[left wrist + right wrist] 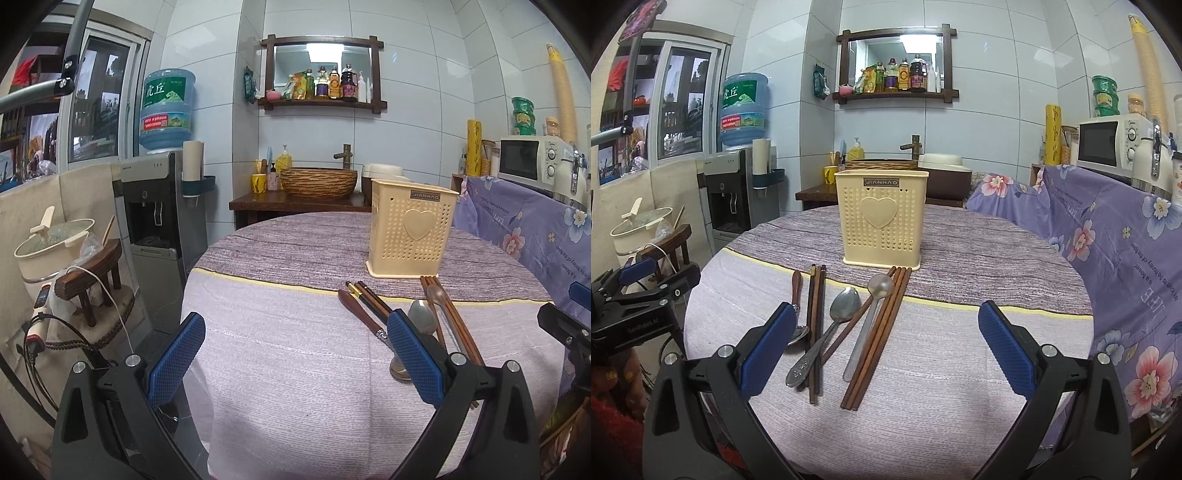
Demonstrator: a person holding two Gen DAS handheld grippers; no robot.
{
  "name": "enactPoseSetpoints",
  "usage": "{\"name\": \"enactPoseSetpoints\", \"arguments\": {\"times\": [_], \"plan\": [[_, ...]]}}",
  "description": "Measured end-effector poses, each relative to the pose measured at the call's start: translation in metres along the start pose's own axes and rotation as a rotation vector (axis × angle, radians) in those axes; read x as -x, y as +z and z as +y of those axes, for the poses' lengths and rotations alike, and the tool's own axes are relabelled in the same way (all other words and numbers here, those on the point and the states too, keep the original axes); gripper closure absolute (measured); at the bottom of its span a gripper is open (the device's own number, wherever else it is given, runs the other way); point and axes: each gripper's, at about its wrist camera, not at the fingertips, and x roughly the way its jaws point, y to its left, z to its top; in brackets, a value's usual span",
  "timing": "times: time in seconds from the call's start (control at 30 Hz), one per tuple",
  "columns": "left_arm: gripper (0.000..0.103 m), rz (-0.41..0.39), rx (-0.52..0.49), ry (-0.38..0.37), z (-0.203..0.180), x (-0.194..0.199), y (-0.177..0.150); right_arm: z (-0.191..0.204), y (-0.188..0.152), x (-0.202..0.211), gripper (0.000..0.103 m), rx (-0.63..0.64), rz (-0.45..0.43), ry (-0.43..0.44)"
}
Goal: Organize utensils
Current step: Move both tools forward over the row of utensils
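Two grippers, left gripper (295, 354) and right gripper (886, 347), both with jaws wide apart, gripping nothing. Spoons (845, 306) and chopsticks (877, 341) lie on the worktop (923, 369), just near of the cream utensil holder (882, 218).

Water dispenser (733, 192), microwave (1108, 142), wall shelf of bottles (897, 79), woven basin (318, 181), floral cloth (1108, 236)
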Motion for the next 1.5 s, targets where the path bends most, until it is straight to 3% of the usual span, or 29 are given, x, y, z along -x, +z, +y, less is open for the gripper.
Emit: {"name": "enactPoseSetpoints", "arguments": {"times": [0.27,0.37,0.5,0.63,0.77,0.9,1.1,1.2,1.37,1.5], "plan": [[0.005,0.134,-0.023,-0.059,0.001,-0.037,0.011,-0.009,0.007,-0.036,0.005,0.027,0.106,-0.028],[0.005,0.177,-0.028,-0.122,0.000,-0.055,0.019,-0.018,0.013,-0.050,0.005,0.006,0.138,-0.036],[0.020,0.293,-0.015,-0.188,-0.006,-0.086,0.029,-0.026,0.020,-0.074,0.005,-0.002,0.192,-0.051],[0.033,0.400,0.045,-0.229,-0.005,-0.111,0.032,-0.035,0.019,-0.111,0.006,-0.039,0.330,-0.044],[0.036,0.431,0.078,-0.250,-0.006,-0.118,0.031,-0.037,0.011,-0.139,0.011,-0.081,0.445,-0.032],[0.036,0.440,0.055,-0.244,-0.013,-0.117,0.028,-0.030,0.003,-0.155,0.017,-0.051,0.498,-0.065],[0.036,0.479,0.031,-0.232,-0.014,-0.127,0.023,-0.036,0.002,-0.158,0.020,-0.030,0.509,-0.109],[0.036,0.489,0.025,-0.212,-0.010,-0.129,0.021,-0.056,0.002,-0.154,0.031,-0.055,0.519,-0.160],[0.037,0.515,0.025,-0.198,-0.012,-0.137,0.023,-0.061,0.007,-0.149,0.032,-0.122,0.511,-0.070],[0.045,0.535,-0.009,-0.208,-0.027,-0.142,0.028,-0.049,0.011,-0.151,0.036,-0.121,0.487,-0.049]]}}
